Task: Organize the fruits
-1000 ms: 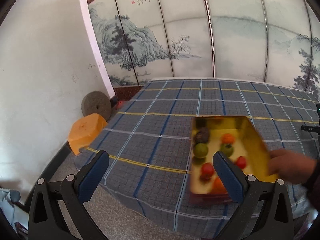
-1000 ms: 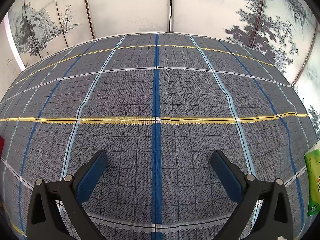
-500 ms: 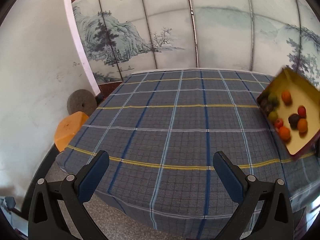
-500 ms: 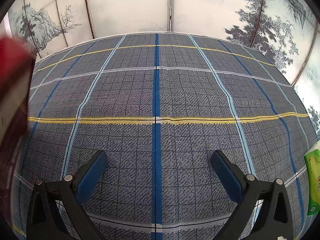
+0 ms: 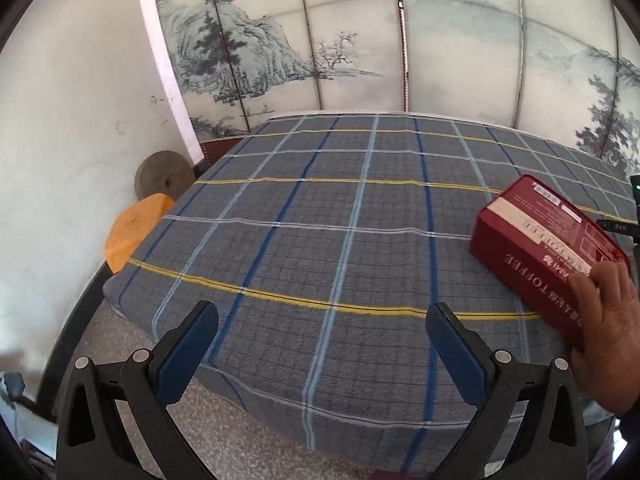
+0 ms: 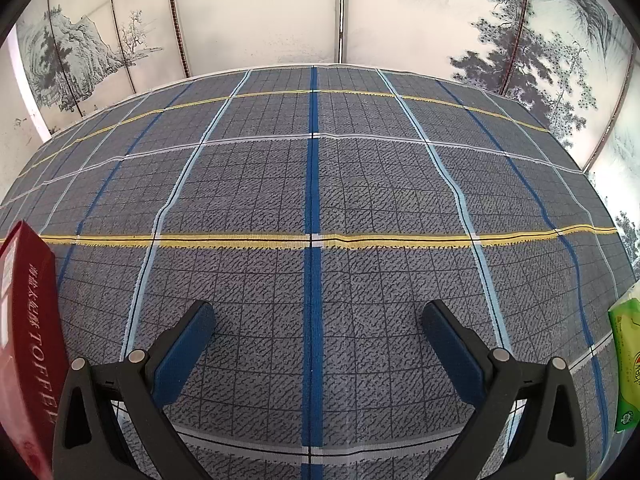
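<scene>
A red toffee tin point(image 5: 548, 256) is held upside down by a bare hand point(image 5: 608, 344) over the right side of the plaid-covered table point(image 5: 340, 220). Its edge also shows at the far left of the right wrist view point(image 6: 28, 332). No fruit is visible now. My left gripper point(image 5: 320, 344) is open and empty above the table's near edge, left of the tin. My right gripper point(image 6: 320, 340) is open and empty, low over the cloth.
An orange stool point(image 5: 132, 232) and a round grey stone point(image 5: 164, 176) stand on the floor left of the table by the white wall. A green tissue pack point(image 6: 628, 364) lies at the table's right edge. A painted folding screen point(image 5: 360, 40) stands behind.
The hand lifted the open tin of fruits from the table, tilted it at the right, and now holds it turned bottom up. The left view has shifted. The right gripper has not moved.
</scene>
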A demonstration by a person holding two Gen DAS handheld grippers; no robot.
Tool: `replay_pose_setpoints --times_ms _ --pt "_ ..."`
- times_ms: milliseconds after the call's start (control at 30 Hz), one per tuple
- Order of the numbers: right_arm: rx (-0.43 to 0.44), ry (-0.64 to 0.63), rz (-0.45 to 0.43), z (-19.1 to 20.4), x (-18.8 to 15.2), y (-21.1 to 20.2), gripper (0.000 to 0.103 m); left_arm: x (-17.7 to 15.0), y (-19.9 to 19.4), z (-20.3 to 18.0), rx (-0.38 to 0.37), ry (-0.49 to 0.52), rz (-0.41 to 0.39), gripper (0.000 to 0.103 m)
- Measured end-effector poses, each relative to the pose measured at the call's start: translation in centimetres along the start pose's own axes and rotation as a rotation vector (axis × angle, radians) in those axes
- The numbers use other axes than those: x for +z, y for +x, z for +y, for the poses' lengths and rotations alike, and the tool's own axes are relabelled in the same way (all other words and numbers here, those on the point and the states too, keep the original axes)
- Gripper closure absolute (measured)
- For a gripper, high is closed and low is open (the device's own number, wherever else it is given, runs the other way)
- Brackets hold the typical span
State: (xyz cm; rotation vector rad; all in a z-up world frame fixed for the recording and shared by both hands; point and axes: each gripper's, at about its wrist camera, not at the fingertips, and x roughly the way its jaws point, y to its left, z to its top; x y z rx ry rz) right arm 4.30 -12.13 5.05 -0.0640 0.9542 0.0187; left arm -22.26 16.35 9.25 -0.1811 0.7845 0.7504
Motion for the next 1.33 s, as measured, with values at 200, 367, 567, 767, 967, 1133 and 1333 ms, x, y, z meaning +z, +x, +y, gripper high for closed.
replay_pose_setpoints --times_ms 200,367,567,767,967,1133,1333 --pt "0.0 0.0 0.0 0.0 -0.1 0.0 0.0 -0.7 0.9 1.8 0.008 -0.061 0.017 0.0" --pt "0.0 0.0 0.0 0.1 0.0 0.0 0.0 -0.9 0.8 2.3 0.043 -0.05 -0.006 0.0" --pt "0.0 0.0 0.001 0.0 0.1 -0.1 0.0 -0.8 -1.7 3.6 0.044 -0.083 -0.091 0.0" --pt "0.001 0.001 0.003 0.0 0.1 -0.1 0.0 -2.1 -7.3 5.6 0.012 -0.082 -0.212 0.0" --pt "0.001 0.0 0.003 0.0 0.1 -0.1 0.0 -3.2 -8.7 5.8 0.022 -0.037 -0.194 0.0" --pt "0.001 0.0 0.003 0.0 0.1 -0.2 0.0 -2.8 -7.0 4.0 0.018 0.011 -0.154 0.0" --pt "0.001 0.0 0.002 0.0 0.1 -0.1 0.0 -1.1 -4.9 0.5 -0.074 0.034 -0.101 0.0"
